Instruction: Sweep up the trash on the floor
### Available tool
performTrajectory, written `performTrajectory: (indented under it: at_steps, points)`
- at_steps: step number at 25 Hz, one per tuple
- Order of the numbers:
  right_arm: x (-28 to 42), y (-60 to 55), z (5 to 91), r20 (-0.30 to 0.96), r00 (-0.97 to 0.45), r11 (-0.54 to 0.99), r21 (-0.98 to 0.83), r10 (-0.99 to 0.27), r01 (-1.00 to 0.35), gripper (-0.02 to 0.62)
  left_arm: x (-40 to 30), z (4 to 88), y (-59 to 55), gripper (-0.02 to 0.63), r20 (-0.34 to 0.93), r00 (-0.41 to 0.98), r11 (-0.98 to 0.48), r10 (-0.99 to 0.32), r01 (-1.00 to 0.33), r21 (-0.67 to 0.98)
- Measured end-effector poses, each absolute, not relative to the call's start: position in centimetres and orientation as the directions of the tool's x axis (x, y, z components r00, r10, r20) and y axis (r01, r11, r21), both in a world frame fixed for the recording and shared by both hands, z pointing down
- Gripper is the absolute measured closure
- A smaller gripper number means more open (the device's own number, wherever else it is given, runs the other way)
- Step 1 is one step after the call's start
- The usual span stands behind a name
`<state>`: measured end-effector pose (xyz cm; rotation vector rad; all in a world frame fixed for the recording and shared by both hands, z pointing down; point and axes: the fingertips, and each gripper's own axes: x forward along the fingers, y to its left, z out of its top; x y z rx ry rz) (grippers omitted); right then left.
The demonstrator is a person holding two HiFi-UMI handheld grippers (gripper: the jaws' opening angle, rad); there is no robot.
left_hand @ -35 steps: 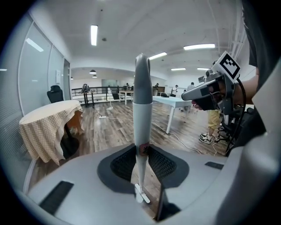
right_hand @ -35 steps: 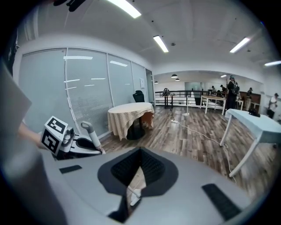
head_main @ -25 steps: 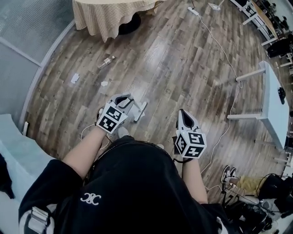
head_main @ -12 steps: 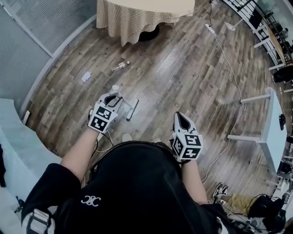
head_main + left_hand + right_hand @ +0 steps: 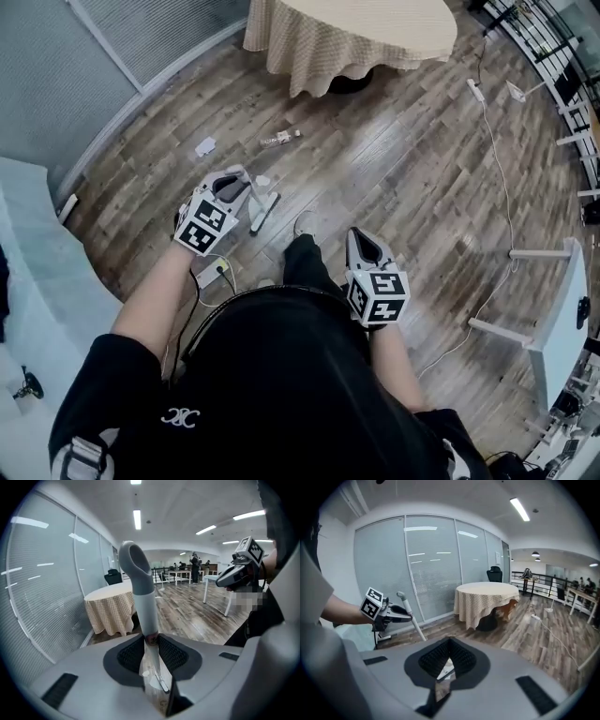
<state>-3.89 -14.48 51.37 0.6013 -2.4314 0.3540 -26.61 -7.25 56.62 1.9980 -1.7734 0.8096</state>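
Left gripper [image 5: 234, 183] clamps the broom handle [image 5: 140, 597]; right gripper [image 5: 361, 236] pinched together, empty. Paper scraps [image 5: 204, 146] and bottle [image 5: 281, 138] lie unswept on the floor [image 5: 403, 187] near the table [image 5: 356, 37], so sweeping looks barely begun

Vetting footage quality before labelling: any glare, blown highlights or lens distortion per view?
Head view: heavy fisheye bend, with a bright sheen on the wooden floor. Left gripper view: dark vignette ring, ceiling light strips blown out, gripped handle sharp. Right gripper view: same vignette, lamp reflections on the glass wall.
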Motion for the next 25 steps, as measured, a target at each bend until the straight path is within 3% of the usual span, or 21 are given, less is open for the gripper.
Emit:
performTrajectory:
  at_steps: [10,25]
  points:
    - [-15.9,-26.1,52.0,0.567,-0.808,0.925,-0.199,-0.160,-0.323,0.581,-28.9,56.3,-17.4,0.511,0.688,0.083,-0.251,-0.721,-0.957,-0.148]
    - [-23.9,-34.3,56.0,0.635,-0.772,0.930,-0.278,-0.011,-0.242,0.581,-37.1,55.4,-19.0,0.511,0.727,-0.027,-0.059,-0.686,-0.994,-0.093]
